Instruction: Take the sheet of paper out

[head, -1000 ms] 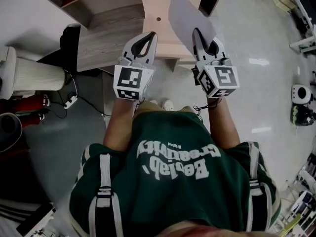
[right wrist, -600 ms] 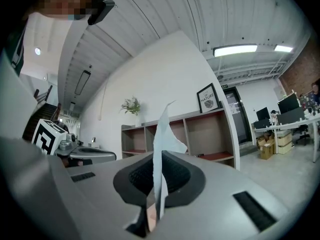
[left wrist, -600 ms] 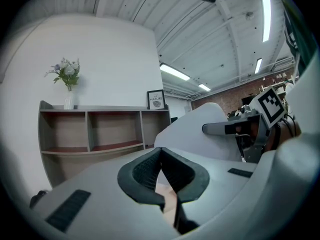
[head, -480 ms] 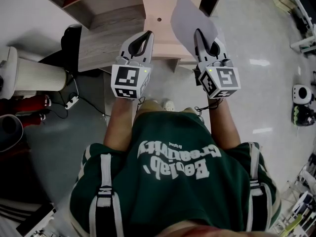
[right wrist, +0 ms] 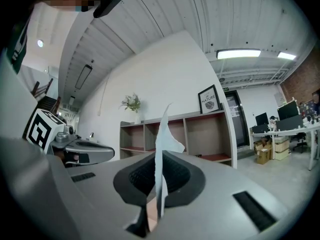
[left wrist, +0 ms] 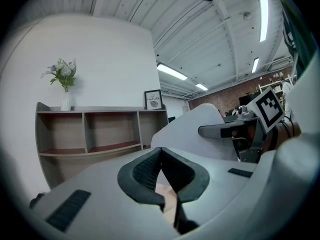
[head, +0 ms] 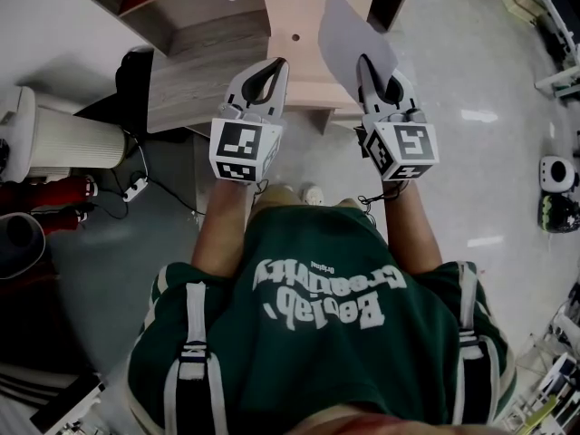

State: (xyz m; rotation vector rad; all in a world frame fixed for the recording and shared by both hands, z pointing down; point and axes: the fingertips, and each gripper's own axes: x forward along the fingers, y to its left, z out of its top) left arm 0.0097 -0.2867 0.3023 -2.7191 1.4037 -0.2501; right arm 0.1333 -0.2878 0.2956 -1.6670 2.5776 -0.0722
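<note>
On the right, right gripper (head: 364, 60) is clamped on the sheet of paper (head: 349, 30), apparently fully out; left gripper (head: 282, 62) closed, empty.

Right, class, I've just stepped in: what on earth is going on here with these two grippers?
A person stands facing a wooden shelf unit with a two-jaw gripper in each hand. The right gripper is shut on a sheet of paper, which sticks up edge-on from between its pads, so the sheet is out and in its grip. The left gripper is beside it, jaws together with nothing between them.
</note>
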